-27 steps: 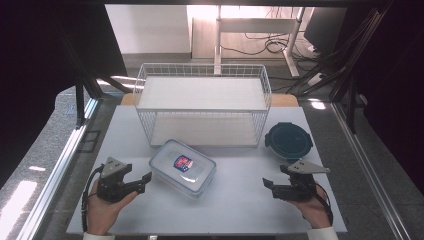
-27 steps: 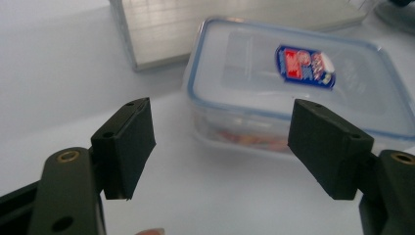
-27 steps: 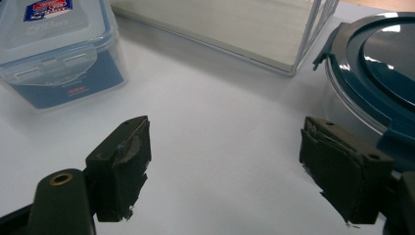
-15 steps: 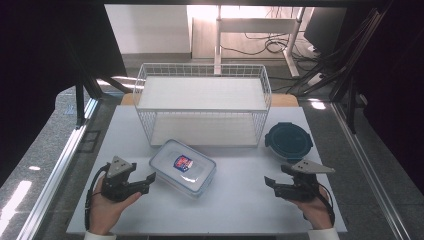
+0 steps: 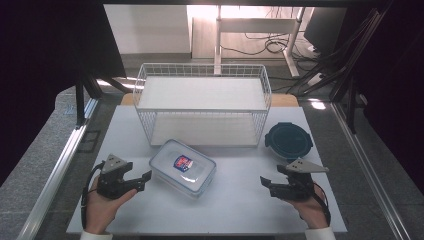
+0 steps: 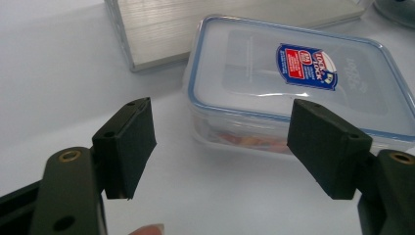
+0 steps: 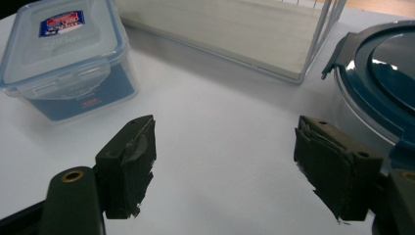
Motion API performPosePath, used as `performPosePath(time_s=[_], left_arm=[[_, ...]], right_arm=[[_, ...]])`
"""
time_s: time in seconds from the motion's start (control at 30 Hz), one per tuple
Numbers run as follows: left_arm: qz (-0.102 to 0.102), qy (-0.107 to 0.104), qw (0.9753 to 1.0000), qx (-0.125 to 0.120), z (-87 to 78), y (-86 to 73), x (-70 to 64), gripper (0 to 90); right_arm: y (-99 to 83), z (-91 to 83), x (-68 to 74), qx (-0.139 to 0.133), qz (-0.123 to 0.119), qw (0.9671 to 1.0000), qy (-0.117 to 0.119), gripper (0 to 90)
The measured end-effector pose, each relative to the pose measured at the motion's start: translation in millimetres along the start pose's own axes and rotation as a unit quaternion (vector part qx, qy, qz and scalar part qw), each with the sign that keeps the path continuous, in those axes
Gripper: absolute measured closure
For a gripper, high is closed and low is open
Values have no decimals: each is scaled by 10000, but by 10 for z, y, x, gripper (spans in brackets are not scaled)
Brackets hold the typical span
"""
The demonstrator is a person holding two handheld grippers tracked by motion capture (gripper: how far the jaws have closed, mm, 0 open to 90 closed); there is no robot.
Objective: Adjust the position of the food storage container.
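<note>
Left side first: left gripper (image 5: 145,180) near the desk's front-left corner, jaws spread wide, nothing between them, nose aimed at the clear lidded box (image 5: 183,167). Sitting just short of it, not touching yet. From the left gripper view, looking straight at the box's (image 6: 293,83) near short end, blue seal round the lid, red-and-blue sticker on top, something reddish faintly visible inside through the wall.

Box itself: flat on the desk (image 5: 235,200), a bit left of centre, turned at an angle, just in front of the white wire basket (image 5: 202,107) but not against it as far as can be told.

Looks like the step in hand is getting hold of that box with the left. Tips for doing it well: slide in low and level so both pads straddle the short end under the lid rim, not on the lid flaps. Square up to the box's angle first, otherwise one pad lands early and just spins it on the smooth top. Close slowly and check for a slip before lifting. Plastic walls probably slick, so a deep bite beats a fingertip pinch.

Further right: dark blue round container (image 5: 288,141) near the basket's front-right corner, lid on. Right gripper (image 5: 266,185) towards the front-right of the desk, also gaping open and holding nothing, well apart from the box, round container (image 7: 377,78) closer to its right jaw. Handy as a steadying hand if the box skates.
</note>
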State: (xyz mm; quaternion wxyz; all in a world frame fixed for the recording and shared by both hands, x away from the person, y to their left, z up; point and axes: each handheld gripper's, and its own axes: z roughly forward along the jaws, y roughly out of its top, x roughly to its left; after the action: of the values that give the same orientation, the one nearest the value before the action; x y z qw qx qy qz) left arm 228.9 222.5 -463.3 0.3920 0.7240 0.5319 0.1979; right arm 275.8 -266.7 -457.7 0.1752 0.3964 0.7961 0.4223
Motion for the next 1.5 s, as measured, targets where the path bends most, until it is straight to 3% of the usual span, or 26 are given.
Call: performPosePath(time_s=[0.07, 0.2, 0.47, 0.53, 0.77, 0.8, 0.9, 0.93, 1.03, 1.1, 1.13, 1.3, 1.33, 1.37, 1.5], left_arm=[[39, 154, 9999, 43, -11, -6, 22, 253], [8, 150, 9999, -3, -32, 18, 37, 256], [44, 62, 9999, 71, 14, 75, 25, 283], [169, 7, 9998, 134, 16, 128, 21, 300], [306, -2, 9992, 264, 94, 291, 18, 359], [491, -53, 9981, 382, 140, 408, 0, 369], [595, -21, 9973, 427, 173, 504, -6, 399], [600, 30, 9971, 459, 221, 602, -4, 414], [630, 108, 9967, 501, 294, 674, -9, 474], [741, 125, 9952, 620, 387, 723, -13, 528], [815, 176, 9933, 797, 500, 764, 2, 557], [879, 77, 9906, 1044, 677, 815, 60, 752], [892, 60, 9902, 1073, 706, 820, 74, 752], [912, 77, 9897, 1102, 744, 822, 95, 819], [982, 302, 9867, 1259, 853, 810, 187, 880]], right_arm=[[1, 19, -26, -21, 63, 10000, 30, 243], [-20, 25, -8, 48, -34, 10000, 39, 244], [-43, -23, 51, 68, 24, 10000, 36, 247], [-50, -13, 76, 87, 5, 10000, 47, 248], [-82, -13, 56, 114, 15, 9999, 70, 250], [-75, -34, 53, 69, 9, 10000, 67, 250], [-62, -53, 46, 35, 15, 10000, 58, 249], [-58, -58, 37, 16, 21, 10000, 37, 249], [-61, -50, 31, 23, 32, 10000, 9, 249], [-69, -31, 25, 60, 30, 10000, -6, 249], [-76, -15, 23, 93, 33, 9999, -28, 249], [-78, 1, 18, 137, 35, 9999, -50, 250], [-78, 1, 15, 138, 42, 9999, -62, 250], [-77, 2, 11, 135, 52, 9998, -99, 250], [-72, -7, 17, 128, 37, 9997, -187, 250]])
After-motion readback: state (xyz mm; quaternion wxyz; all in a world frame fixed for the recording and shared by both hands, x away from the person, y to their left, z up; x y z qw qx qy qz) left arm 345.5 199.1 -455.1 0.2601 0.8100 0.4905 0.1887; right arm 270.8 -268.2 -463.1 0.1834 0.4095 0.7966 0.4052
